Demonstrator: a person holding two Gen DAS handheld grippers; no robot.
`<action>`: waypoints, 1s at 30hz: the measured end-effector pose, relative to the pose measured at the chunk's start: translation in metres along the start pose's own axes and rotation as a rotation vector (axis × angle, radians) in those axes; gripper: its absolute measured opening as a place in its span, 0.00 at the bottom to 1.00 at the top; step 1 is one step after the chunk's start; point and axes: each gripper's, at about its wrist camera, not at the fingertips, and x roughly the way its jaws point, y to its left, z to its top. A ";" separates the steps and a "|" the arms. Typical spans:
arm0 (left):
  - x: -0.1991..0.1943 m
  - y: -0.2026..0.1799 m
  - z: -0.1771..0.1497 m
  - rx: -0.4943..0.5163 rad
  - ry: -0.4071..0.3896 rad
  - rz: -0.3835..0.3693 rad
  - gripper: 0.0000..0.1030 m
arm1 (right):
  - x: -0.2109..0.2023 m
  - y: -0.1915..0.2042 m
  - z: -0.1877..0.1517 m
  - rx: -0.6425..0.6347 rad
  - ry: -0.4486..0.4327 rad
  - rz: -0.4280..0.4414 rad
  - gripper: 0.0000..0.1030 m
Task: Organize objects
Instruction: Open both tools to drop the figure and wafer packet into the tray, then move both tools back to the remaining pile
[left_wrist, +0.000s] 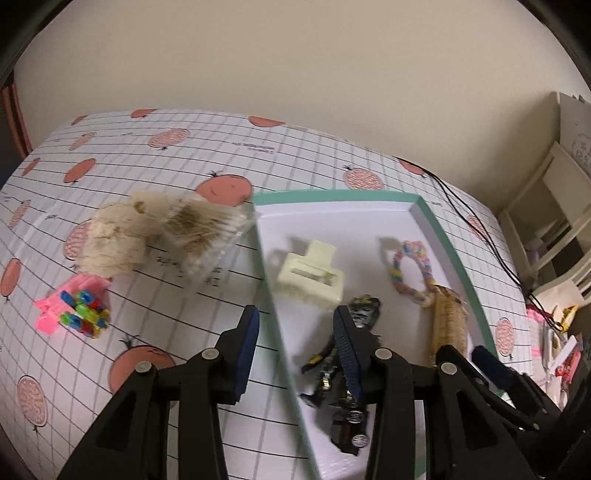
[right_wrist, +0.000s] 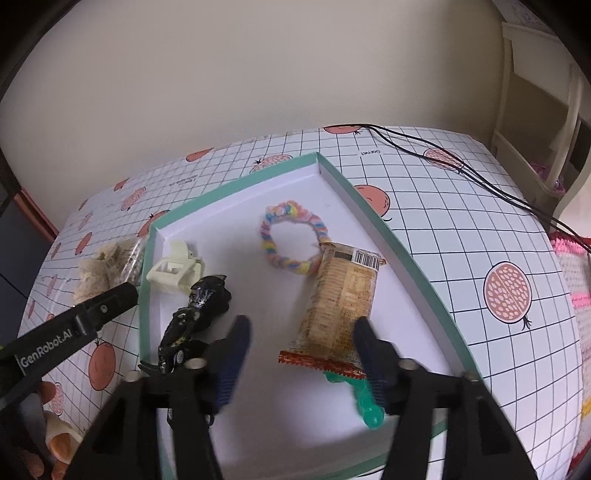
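A green-rimmed white tray (left_wrist: 332, 221) (right_wrist: 258, 295) holds a cream hair claw (left_wrist: 310, 277) (right_wrist: 177, 273), a rainbow braided ring (left_wrist: 410, 273) (right_wrist: 291, 236), a black figure (left_wrist: 364, 314) (right_wrist: 210, 299), a black toy car (left_wrist: 347, 424) (right_wrist: 177, 339) and a snack packet (left_wrist: 447, 321) (right_wrist: 343, 302). My left gripper (left_wrist: 295, 332) is open, straddling the tray's left rim just short of the hair claw. My right gripper (right_wrist: 303, 347) is open above the tray floor, its right finger over the packet's near corner. A green rubbery piece (right_wrist: 365, 402) pokes out under the packet.
On the patterned tablecloth left of the tray lie a beige fluffy item (left_wrist: 114, 243) (right_wrist: 92, 277), a clear box of cotton swabs (left_wrist: 207, 236) and a pink piece with coloured blocks (left_wrist: 74, 310). Black cables (right_wrist: 461, 166) run across the far right. A hand (right_wrist: 55, 443) shows bottom left.
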 end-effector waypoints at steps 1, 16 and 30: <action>0.000 0.003 0.000 -0.006 -0.003 0.011 0.50 | 0.000 0.001 0.000 0.001 -0.003 0.004 0.65; -0.001 0.045 -0.001 -0.125 -0.031 0.133 0.82 | 0.002 0.015 -0.001 -0.022 -0.028 0.009 1.00; -0.001 0.060 -0.001 -0.158 -0.040 0.153 0.97 | 0.002 0.018 -0.002 -0.032 -0.028 -0.016 1.00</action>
